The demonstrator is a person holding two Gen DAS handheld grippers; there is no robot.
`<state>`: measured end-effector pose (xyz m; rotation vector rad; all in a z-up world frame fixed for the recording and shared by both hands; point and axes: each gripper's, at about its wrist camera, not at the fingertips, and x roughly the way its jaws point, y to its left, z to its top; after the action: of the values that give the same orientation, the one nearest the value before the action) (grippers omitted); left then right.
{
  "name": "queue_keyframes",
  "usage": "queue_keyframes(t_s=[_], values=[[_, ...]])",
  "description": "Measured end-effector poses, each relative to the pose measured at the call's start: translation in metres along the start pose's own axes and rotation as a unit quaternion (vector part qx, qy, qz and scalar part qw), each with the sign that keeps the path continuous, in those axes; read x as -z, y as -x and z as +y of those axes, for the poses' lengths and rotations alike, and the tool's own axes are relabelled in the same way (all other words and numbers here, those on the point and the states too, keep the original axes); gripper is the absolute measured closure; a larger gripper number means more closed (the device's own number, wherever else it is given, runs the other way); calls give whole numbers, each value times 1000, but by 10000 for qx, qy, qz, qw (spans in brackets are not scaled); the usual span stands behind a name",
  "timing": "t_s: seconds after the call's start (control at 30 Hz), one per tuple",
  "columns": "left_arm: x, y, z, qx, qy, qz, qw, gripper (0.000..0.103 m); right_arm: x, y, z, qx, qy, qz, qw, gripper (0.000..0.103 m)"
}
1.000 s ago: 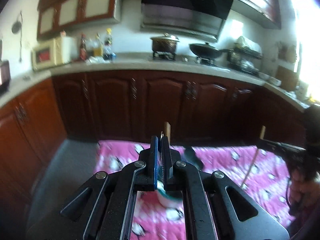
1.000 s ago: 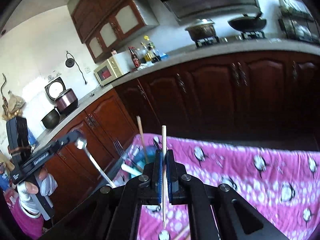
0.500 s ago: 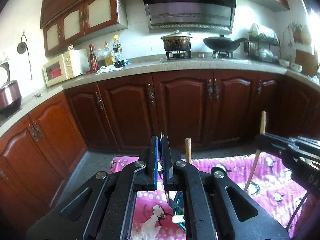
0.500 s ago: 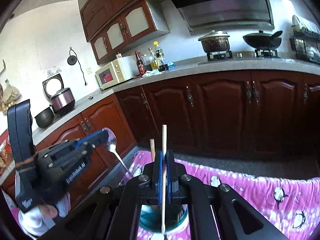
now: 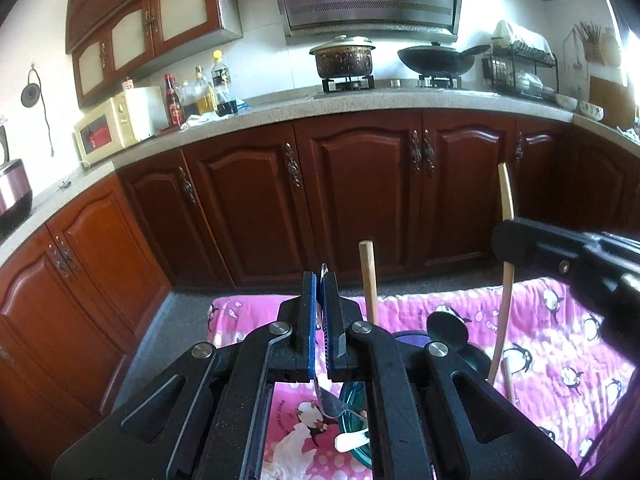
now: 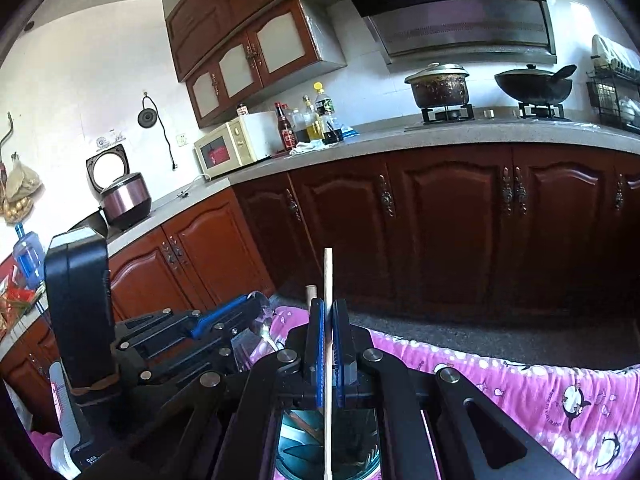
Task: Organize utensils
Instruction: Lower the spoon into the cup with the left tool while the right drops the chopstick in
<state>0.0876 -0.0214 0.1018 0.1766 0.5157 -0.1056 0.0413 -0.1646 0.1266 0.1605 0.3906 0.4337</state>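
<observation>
My left gripper (image 5: 319, 292) is shut on a metal spoon (image 5: 325, 398). Its handle runs down toward a teal cup (image 5: 354, 400) on the pink penguin cloth (image 5: 560, 352). The cup holds a wooden handle (image 5: 368, 280), a black ladle (image 5: 446, 326) and a white spoon (image 5: 352, 438). My right gripper (image 6: 328, 320) is shut on a pale wooden chopstick (image 6: 328, 276), held upright directly above the teal cup (image 6: 300, 444). In the right wrist view the left gripper (image 6: 240, 314) sits close on the left with the spoon's bowl (image 6: 262, 306) sticking up. From the left wrist view, the right gripper (image 5: 508, 240) grips the chopstick (image 5: 505, 288) at the right.
Dark wooden cabinets (image 5: 360, 200) and a stone counter (image 5: 360, 100) run behind the table, with grey floor (image 5: 188, 320) between. A second chopstick (image 5: 509, 384) lies on the cloth right of the cup. A person's hand holds the left gripper's handle (image 6: 76, 308).
Both grippers have closed in over the teal cup. The right gripper slid left until the cup lies under it, and the left gripper came lower and nearer. Each still holds its utensil.
</observation>
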Motion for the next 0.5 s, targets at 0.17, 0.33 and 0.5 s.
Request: queue_keyframes(t_s=[0.17,0.33,0.5], values=[[5,-4,-2,28,2,89,10000,101,-7,8,-2,-104,-116,-115,9998,100],[8,-7,-5,75,61,185,9998,101,-4,4,1,-46,-25,-68,10000,100],[13,-10,-5,103,57,264,9996,101,0,3,-6,-15,-261,-187,9995,100]])
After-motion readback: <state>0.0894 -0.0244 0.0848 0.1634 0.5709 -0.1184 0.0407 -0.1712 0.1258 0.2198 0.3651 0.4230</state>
